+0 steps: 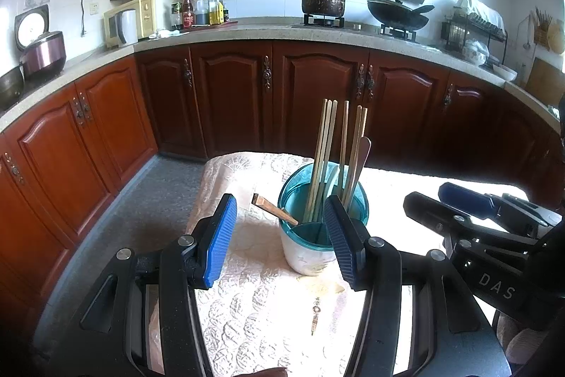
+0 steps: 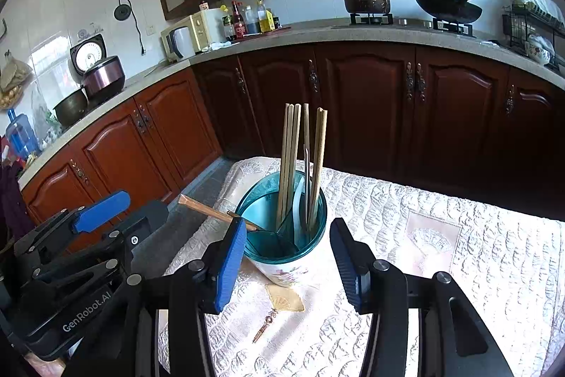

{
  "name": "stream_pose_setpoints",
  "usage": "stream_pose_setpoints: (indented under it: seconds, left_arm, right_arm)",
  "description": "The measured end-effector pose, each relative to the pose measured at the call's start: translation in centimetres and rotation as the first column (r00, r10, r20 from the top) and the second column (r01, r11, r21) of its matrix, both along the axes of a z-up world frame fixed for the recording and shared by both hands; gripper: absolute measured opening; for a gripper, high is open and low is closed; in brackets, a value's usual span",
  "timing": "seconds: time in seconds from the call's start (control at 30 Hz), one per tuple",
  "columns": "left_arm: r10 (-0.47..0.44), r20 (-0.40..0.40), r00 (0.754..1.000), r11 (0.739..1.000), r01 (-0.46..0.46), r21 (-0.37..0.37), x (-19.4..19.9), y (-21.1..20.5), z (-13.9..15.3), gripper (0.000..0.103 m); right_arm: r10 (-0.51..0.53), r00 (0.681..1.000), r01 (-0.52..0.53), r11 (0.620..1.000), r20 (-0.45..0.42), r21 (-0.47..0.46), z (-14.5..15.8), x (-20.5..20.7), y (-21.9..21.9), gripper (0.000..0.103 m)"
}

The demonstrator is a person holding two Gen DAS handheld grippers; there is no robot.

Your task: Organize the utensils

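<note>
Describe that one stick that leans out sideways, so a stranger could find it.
Start at the white quilted tablecloth and find the teal-rimmed utensil holder standing on it. Several pale chopsticks stand nearly upright inside. The darker brown chopstick alone lies tilted over the left rim, its square end poking outward.

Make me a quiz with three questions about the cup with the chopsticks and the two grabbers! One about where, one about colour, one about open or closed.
1. Where does the utensil holder stand?
A. on the stove
B. on the cloth-covered table
C. on the floor

2. What colour is the holder's rim?
A. teal
B. red
C. yellow

3. How are the left gripper and right gripper?
A. both shut
B. both open and empty
C. one is holding a chopstick

Answers: 
1 B, the patterned cloth lies under its base. 
2 A, the see-through top is teal above a white base. 
3 B, each pair of fingers is spread with nothing gripped; the chopsticks stand in the holder.
</note>
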State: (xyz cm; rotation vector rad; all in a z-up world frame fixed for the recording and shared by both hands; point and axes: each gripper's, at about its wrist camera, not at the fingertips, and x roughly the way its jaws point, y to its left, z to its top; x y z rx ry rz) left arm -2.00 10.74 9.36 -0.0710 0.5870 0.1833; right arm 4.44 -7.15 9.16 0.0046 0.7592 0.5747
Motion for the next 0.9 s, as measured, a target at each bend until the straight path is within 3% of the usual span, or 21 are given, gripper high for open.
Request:
stream_pose_setpoints:
  seconds: [0.9]
  left_arm:
    - [0.006, -0.008, 1.0, 1.0, -0.006, 0.001, 0.08, 0.05, -0.43, 0.051]
  right_arm:
    - [0.0, 1.0, 0.0, 1.0, -0.021, -0.015, -0.82, 0.15, 0.25, 0.048]
